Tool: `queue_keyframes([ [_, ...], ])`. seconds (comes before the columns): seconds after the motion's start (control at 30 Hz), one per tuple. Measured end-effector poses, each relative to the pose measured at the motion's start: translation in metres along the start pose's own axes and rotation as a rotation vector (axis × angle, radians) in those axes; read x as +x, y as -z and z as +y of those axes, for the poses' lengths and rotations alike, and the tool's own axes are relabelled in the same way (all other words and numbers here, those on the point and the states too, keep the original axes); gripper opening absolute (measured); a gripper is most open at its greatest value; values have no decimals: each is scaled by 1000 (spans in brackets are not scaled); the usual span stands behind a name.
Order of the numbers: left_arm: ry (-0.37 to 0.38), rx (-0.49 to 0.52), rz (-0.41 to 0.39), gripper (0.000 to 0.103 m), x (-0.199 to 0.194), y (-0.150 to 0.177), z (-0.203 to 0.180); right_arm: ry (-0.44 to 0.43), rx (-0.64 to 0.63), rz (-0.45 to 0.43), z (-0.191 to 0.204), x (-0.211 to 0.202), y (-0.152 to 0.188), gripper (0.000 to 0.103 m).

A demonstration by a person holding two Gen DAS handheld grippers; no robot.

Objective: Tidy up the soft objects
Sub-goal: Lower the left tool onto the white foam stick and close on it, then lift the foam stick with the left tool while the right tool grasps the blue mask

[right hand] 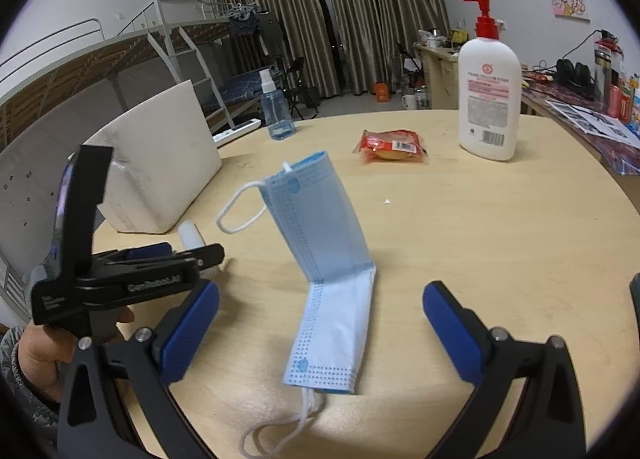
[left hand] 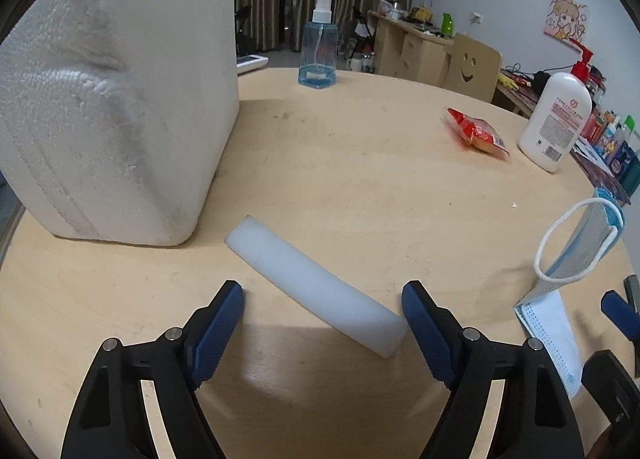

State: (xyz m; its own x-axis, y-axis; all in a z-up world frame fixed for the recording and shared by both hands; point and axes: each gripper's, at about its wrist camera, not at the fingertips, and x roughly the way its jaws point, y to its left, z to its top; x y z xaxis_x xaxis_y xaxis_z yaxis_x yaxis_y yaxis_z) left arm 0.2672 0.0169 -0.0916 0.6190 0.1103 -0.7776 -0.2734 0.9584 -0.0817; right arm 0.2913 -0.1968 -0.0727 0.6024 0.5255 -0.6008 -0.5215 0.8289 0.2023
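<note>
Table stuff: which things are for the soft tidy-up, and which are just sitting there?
For the job: face mask, white foam strip, big foam block.
Just lying about: spray bottle, lotion bottle, red snack packet.

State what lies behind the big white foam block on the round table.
Behind the white foam block, a white power strip pokes out at the table edge. A bunk bed stands further back. The block hides the rest.

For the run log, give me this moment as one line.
left gripper: open, around white foam strip | right gripper: open, around face mask
</note>
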Motion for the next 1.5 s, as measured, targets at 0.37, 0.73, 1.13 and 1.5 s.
queue_keyframes([
  [0.37, -57, 39, 12, 70, 3, -1, -9, -11, -15, -3, 0, -1, -1, 103],
  [0.73, 12, 29, -6, 34, -4, 1, -3, -21, -4, -20, -5, -8, 0, 103],
  [1.13, 32, 104, -50, 5, -16, 1, 2, -14, 0, -36, -6, -14, 0, 103],
  [1.5, 50, 73, -12, 14, -12, 0, -4, -8, -7, -35, -4, -14, -1, 103],
])
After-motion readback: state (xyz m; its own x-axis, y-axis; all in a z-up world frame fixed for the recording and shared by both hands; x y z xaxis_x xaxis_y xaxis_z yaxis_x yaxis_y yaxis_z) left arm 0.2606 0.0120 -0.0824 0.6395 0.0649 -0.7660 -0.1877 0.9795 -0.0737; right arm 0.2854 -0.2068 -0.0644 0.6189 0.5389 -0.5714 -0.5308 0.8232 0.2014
